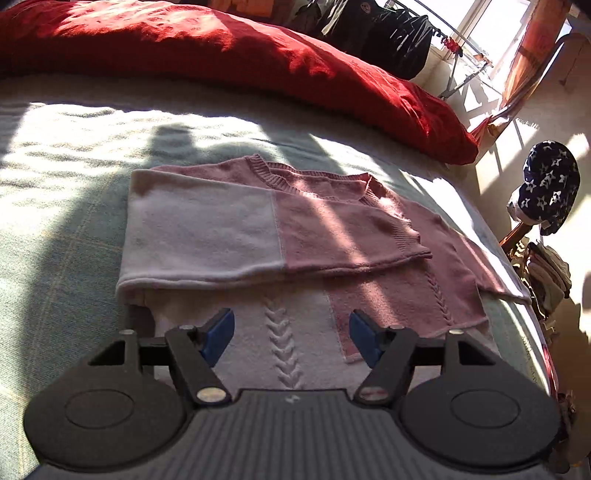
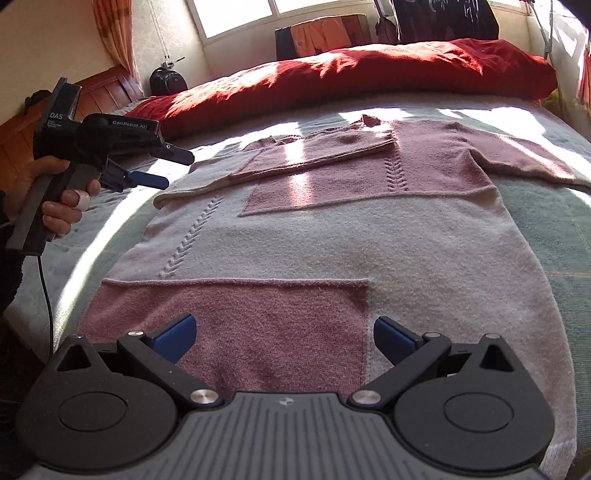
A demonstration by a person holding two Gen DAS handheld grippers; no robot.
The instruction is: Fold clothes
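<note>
A pink and white knitted sweater (image 2: 303, 240) lies flat on the pale green bedcover (image 2: 554, 236), neck away from me. One sleeve (image 1: 258, 229) is folded across the chest; the other sleeve (image 2: 532, 166) stretches out to the right. My right gripper (image 2: 284, 338) hovers open over the hem, its blue pads (image 2: 177, 338) apart with nothing between them. My left gripper (image 1: 291, 336) is open too, just above the sweater's side with nothing in it. In the right wrist view, a hand (image 2: 59, 210) holds the left gripper (image 2: 173, 168) near the folded sleeve's edge.
A red duvet (image 2: 369, 77) is bunched along the far side of the bed. Dark clothes hang on a rack (image 1: 391, 33) by the window. A star-patterned cloth (image 1: 546, 184) sits on a chair past the bed's right edge. A wooden headboard (image 2: 110, 88) stands at left.
</note>
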